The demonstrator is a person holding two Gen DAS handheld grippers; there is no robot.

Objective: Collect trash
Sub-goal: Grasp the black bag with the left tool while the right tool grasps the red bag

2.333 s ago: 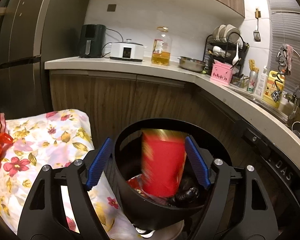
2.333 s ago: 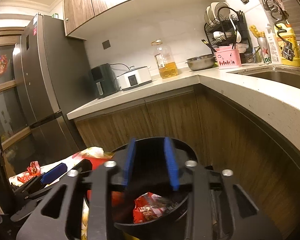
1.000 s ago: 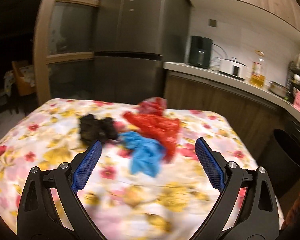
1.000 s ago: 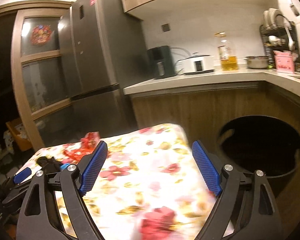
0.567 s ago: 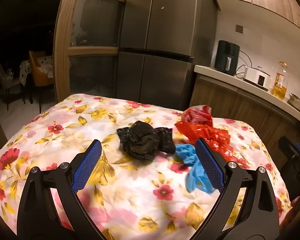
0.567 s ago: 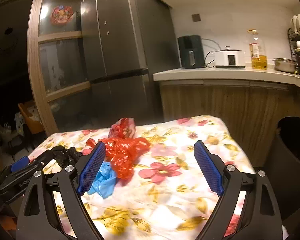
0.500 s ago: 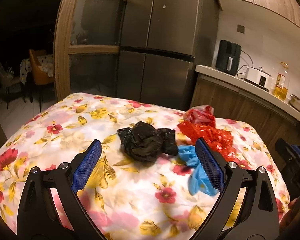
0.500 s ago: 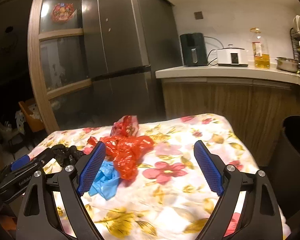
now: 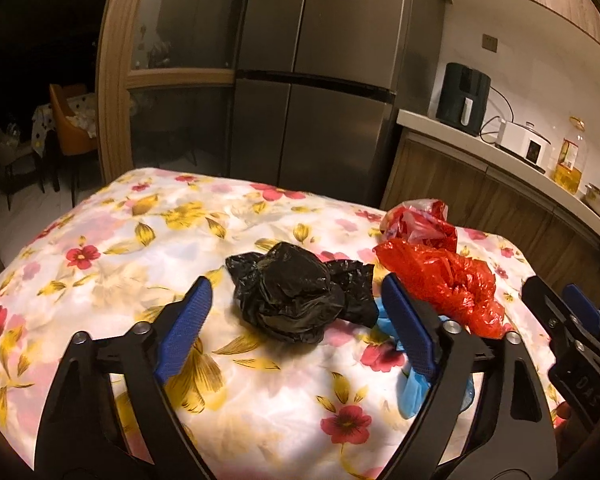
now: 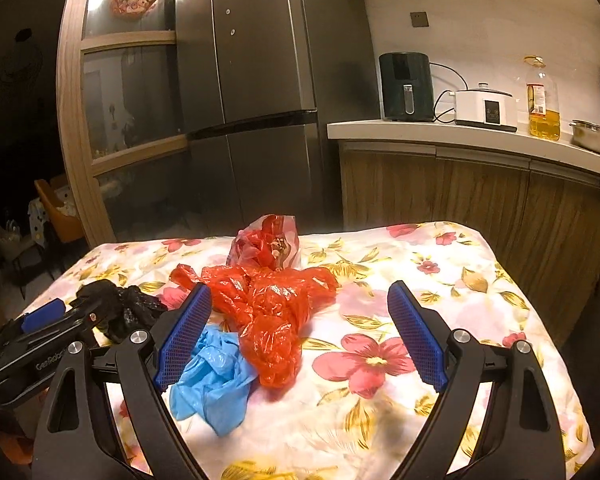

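Trash remains uncollected on the floral counter [image 9: 140, 240]: black bag [image 9: 296, 296], red bag [image 10: 268, 308], blue glove [image 10: 212, 376], and a red wrapper [image 10: 268, 244] at 12 o'clock. Left tool [image 9: 296, 332] is closing astride the black bag, pads not yet touching; right tool [image 10: 300, 340] stands spread, empty.

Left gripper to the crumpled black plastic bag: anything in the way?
Nothing visible. The crumpled black plastic bag lies straight ahead of the left gripper, whose closing jaws don't touch it. The blue glove sits off to the right.

Trash is crowding the middle of the flowered surface [image 10: 440, 280]

The black bag [image 9: 296, 296], red bag [image 10: 268, 308] and blue bag [image 10: 212, 376] are lying bunched together; open cloth is stretching free on both sides, while the refrigerator [image 9: 320, 80] is closing off the far edge.
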